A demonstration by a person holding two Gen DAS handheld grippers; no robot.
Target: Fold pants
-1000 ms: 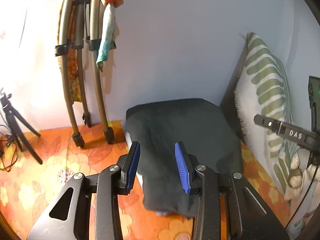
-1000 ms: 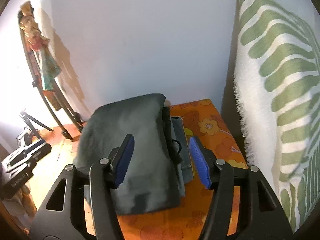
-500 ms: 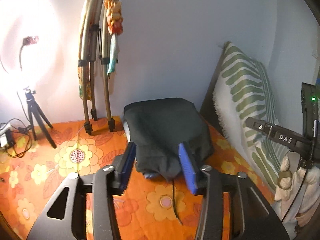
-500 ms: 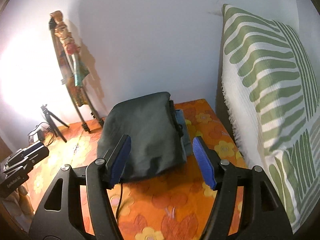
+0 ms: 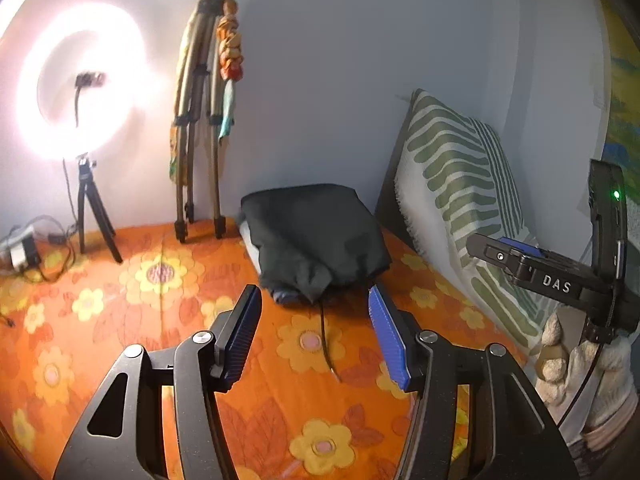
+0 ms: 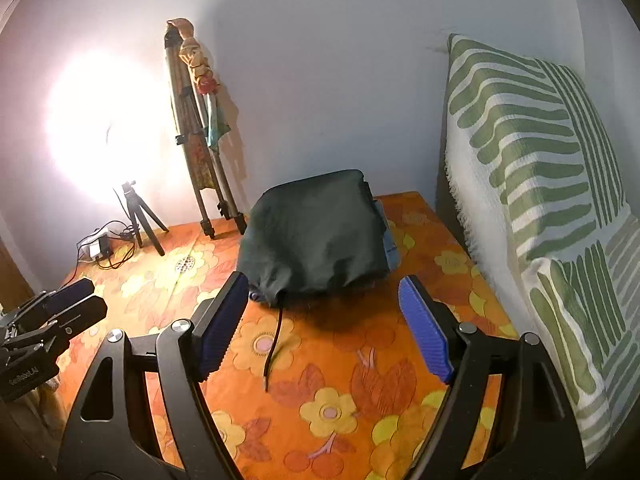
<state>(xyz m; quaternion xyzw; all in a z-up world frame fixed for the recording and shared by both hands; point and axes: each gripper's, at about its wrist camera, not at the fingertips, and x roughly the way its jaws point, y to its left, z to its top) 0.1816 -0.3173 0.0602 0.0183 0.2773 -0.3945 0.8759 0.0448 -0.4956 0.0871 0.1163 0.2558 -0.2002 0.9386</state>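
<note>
- My left tool [image 5: 314, 334] stood released, nothing between its blue pads; its jaws had just been opening.
- My right tool [image 6: 328, 324] was released too, spread wider, its jaws likewise just opening, with only bedspread showing in the gap.
- The folded pants [image 5: 316, 236] lay as a dark bundle on the orange flowered bedspread [image 5: 168, 288], at centre frame in both wrist views, just beyond the fingertips and touched by neither tool.
- A black drawstring [image 6: 274, 344] trailed from the bundle's near edge toward the lower frame.
- Blue cloth [image 6: 390, 248] peeked out under the bundle's right side.
- A green-striped pillow [image 6: 532, 184] leaned at the right edge; a ring light [image 5: 80, 80] glared at upper left.
- I saw no container anywhere.
</note>
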